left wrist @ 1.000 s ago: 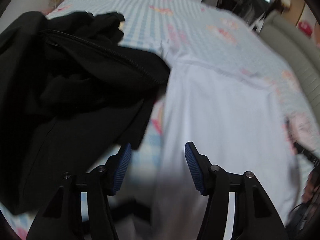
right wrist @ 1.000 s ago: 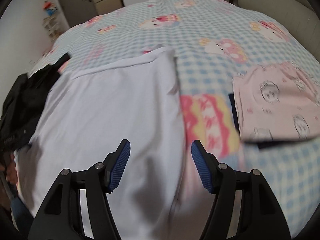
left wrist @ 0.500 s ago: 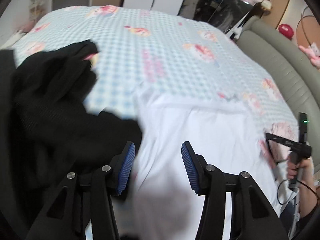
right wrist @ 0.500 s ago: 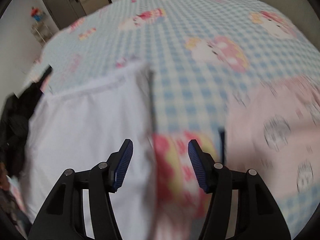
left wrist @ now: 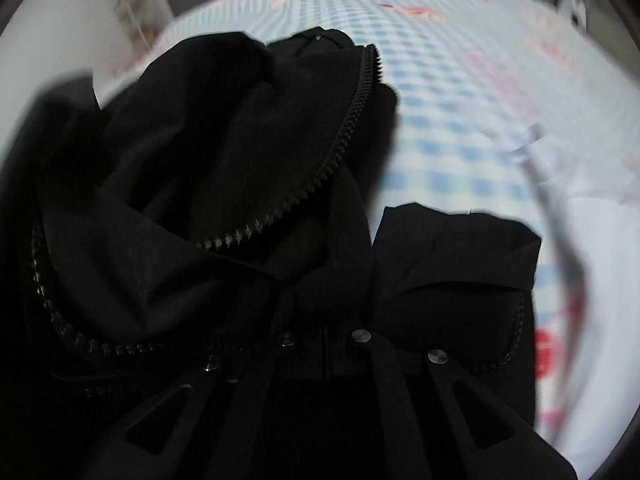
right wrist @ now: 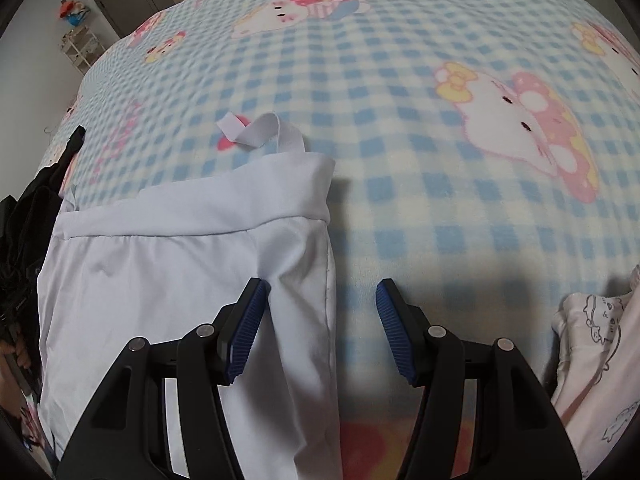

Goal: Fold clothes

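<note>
The right claw (right wrist: 320, 332) hung open over the white garment's (right wrist: 168, 288) right edge, lower left of frame, its long axis running toward the camera. The left claw (left wrist: 320, 338) was buried in a black jacket (left wrist: 224, 184); its grip couldn't be told.

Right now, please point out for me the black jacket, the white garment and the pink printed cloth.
black jacket (left wrist: 224, 184): left wrist view, on the fabric beside the zipper.
white garment (right wrist: 168, 280): right wrist view, on the flat panel below the waistband.
pink printed cloth (right wrist: 600, 344): right wrist view, on its left part at the picture's edge.
</note>
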